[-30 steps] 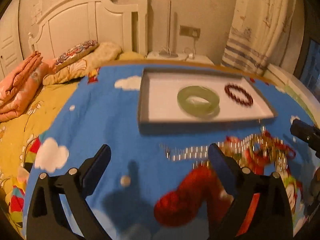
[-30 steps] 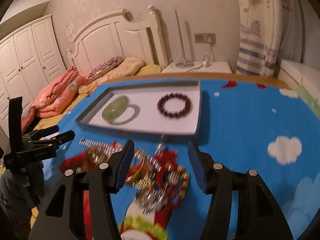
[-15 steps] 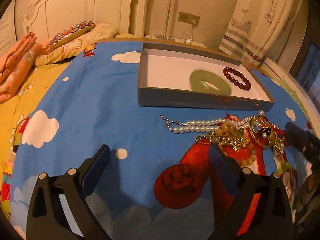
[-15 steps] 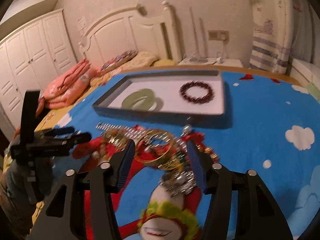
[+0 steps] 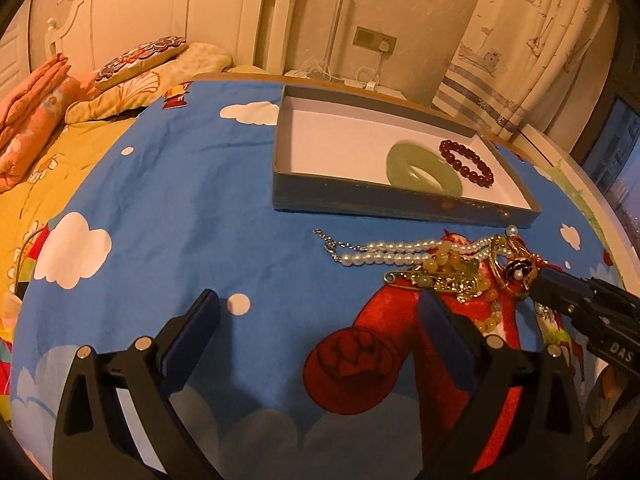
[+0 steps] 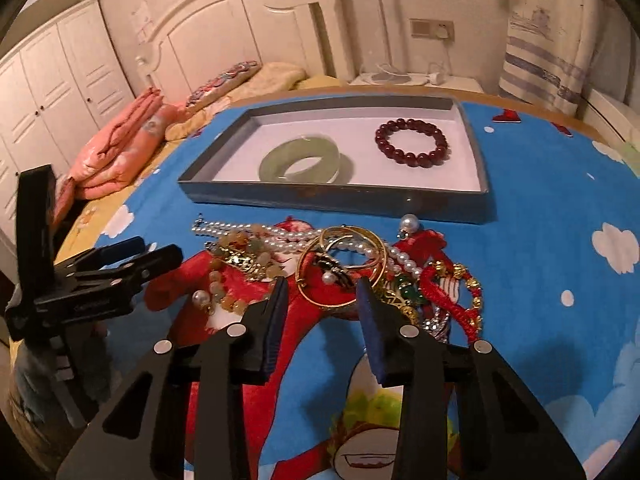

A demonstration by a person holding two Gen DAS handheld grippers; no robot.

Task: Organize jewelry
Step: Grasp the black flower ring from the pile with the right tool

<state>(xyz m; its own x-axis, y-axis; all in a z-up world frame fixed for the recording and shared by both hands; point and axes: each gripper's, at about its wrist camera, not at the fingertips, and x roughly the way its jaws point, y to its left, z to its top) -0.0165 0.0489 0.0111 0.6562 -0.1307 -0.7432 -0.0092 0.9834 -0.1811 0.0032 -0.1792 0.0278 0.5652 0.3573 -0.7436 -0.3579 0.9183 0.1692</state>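
A grey tray [image 6: 336,197] with a white floor holds a green jade bangle [image 6: 300,160] and a dark red bead bracelet [image 6: 412,143]. In front of it a tangled jewelry pile lies on the blue cartoon cloth: a pearl necklace [image 6: 280,236], gold bangles [image 6: 344,264], a red cord piece [image 6: 452,284]. My right gripper [image 6: 322,300] is open, its tips down at the near edge of the gold bangles. My left gripper [image 5: 318,316] is open and empty, left of the pile [image 5: 460,264]. The tray also shows in the left wrist view [image 5: 384,200].
The cloth [image 6: 560,184] covers a round table with a wooden rim. Behind it are a bed with pillows [image 6: 240,80], folded orange blankets [image 6: 120,148], a white wardrobe [image 6: 52,80], a nightstand and curtains [image 6: 560,40].
Both grippers have dropped lower and closer to the pile. The right gripper's jaws have narrowed and now stand at the gold bangles.
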